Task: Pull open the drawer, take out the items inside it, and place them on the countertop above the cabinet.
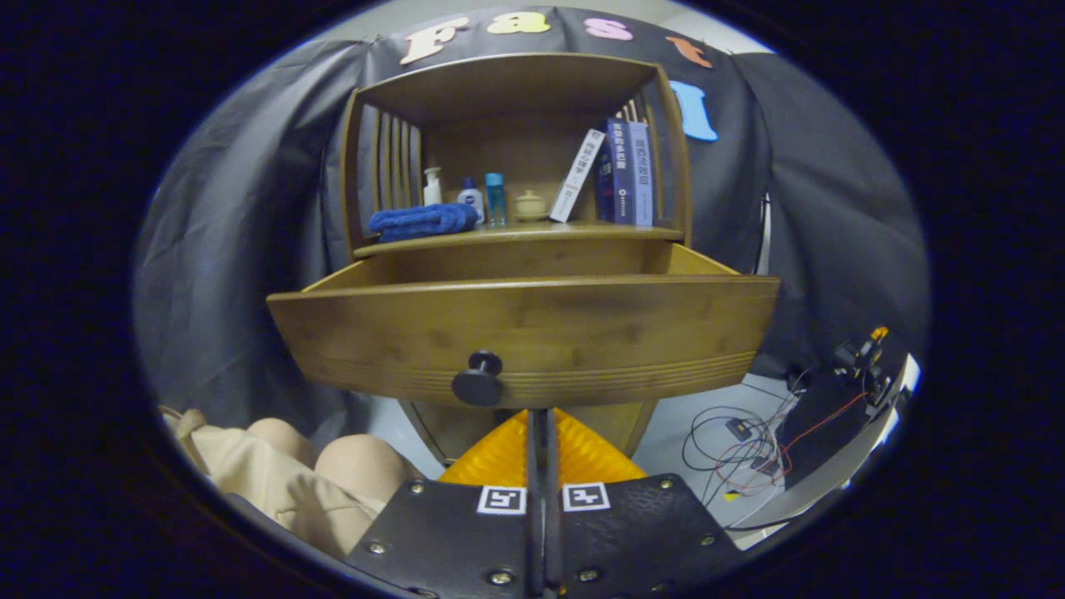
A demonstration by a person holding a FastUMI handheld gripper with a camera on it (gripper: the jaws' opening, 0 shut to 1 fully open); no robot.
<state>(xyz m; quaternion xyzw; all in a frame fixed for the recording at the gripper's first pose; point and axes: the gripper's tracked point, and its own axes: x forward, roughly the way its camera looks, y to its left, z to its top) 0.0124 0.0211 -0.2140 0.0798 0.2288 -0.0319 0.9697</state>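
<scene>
The gripper (542, 420) points level at the cabinet, its fingers (507, 453) pressed together with nothing between them, their ribbed tips just below and slightly behind the drawer's round dark knob (478, 381). The drawer (532, 333) stands pulled well out toward the fingers; its front is a curved panel of smooth, grained bamboo-like wood with fine grooves along the lower edge. What lies inside is hidden behind that front. Above it, the table (516, 235) of the cabinet is a matching wooden surface inside a slatted, open-fronted hutch. On it rest a folded blue towel (423, 221) of soft, nubby cloth, three small bottles (471, 200), a little rounded ceramic pot (530, 205) and several books (620, 173), one leaning. A person's bent knees (349, 462) show beside the fingers, over a tan garment.
</scene>
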